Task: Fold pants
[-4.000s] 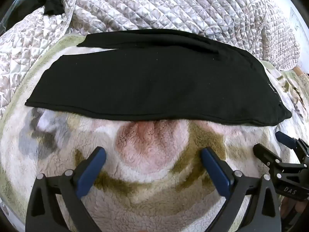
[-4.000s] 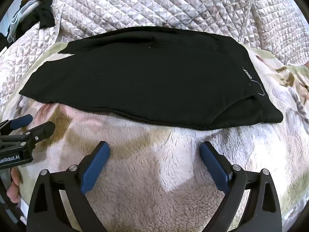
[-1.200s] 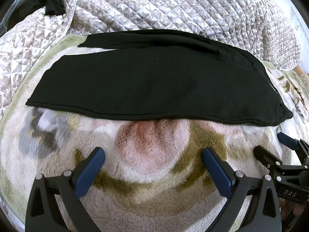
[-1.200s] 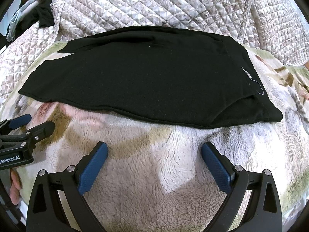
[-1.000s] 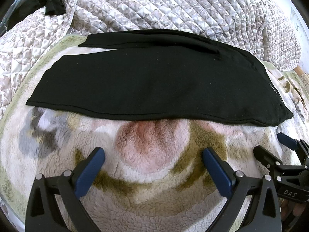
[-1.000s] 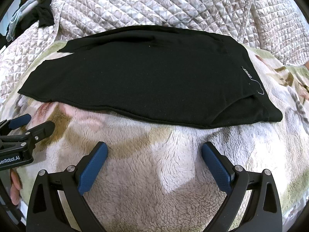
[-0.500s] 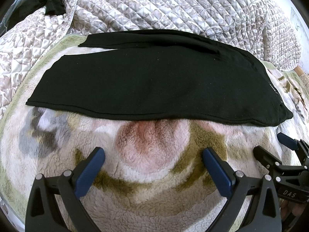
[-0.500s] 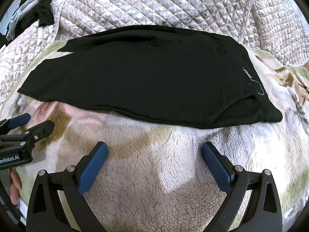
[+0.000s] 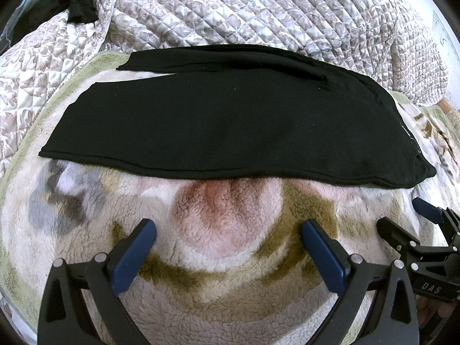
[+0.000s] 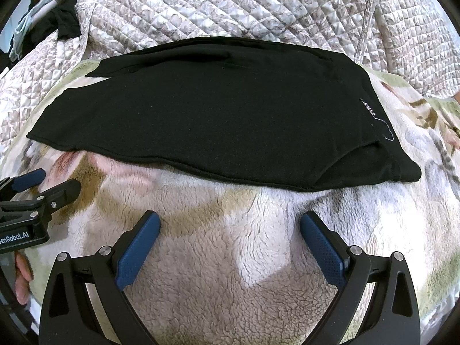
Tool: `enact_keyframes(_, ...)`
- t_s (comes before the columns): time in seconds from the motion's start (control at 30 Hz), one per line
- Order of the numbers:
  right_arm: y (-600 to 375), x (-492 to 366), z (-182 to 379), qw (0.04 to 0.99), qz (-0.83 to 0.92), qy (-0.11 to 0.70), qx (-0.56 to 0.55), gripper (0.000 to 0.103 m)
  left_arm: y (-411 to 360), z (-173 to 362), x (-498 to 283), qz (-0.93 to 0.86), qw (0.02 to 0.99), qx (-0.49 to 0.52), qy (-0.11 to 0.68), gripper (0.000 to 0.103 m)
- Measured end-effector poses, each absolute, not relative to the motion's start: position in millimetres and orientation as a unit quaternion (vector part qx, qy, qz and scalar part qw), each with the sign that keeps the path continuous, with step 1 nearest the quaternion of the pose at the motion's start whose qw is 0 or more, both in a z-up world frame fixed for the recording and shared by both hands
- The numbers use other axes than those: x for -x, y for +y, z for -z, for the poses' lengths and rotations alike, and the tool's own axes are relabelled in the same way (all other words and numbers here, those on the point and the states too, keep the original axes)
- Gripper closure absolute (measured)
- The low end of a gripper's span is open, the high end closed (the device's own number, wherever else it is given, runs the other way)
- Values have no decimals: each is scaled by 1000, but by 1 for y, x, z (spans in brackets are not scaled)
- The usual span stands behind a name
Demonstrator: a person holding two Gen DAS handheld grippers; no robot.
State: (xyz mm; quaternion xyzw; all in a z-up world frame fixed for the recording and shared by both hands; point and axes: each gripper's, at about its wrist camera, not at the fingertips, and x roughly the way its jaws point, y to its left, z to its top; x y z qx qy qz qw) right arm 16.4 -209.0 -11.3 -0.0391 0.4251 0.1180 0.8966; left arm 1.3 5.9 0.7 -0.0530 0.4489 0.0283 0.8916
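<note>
Black pants (image 9: pixel 230 126) lie flat across a fleece blanket, one leg stacked on the other, legs pointing left and the waistband with a small white label (image 10: pixel 371 109) at the right. The same pants (image 10: pixel 218 118) fill the middle of the right wrist view. My left gripper (image 9: pixel 228 234) hovers open over the blanket, a little short of the pants' near hem. My right gripper (image 10: pixel 230 225) is open too, just short of the near edge. Each gripper shows at the side of the other's view: the right gripper (image 9: pixel 408 215) and the left gripper (image 10: pixel 51 181).
The patterned fleece blanket (image 9: pixel 224 293) covers the bed around the pants. A quilted floral bedspread (image 9: pixel 230 11) is bunched up behind them. Dark clothing (image 9: pixel 77 3) lies at the far left back. A person's fingers (image 10: pixel 21 276) show at the lower left.
</note>
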Motion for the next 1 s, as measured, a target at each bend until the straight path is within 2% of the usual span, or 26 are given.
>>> enact_keyframes(1.0,-208,-21,12,888,-133,438,47,2,6,-2,-3,-30,893,49,446,0)
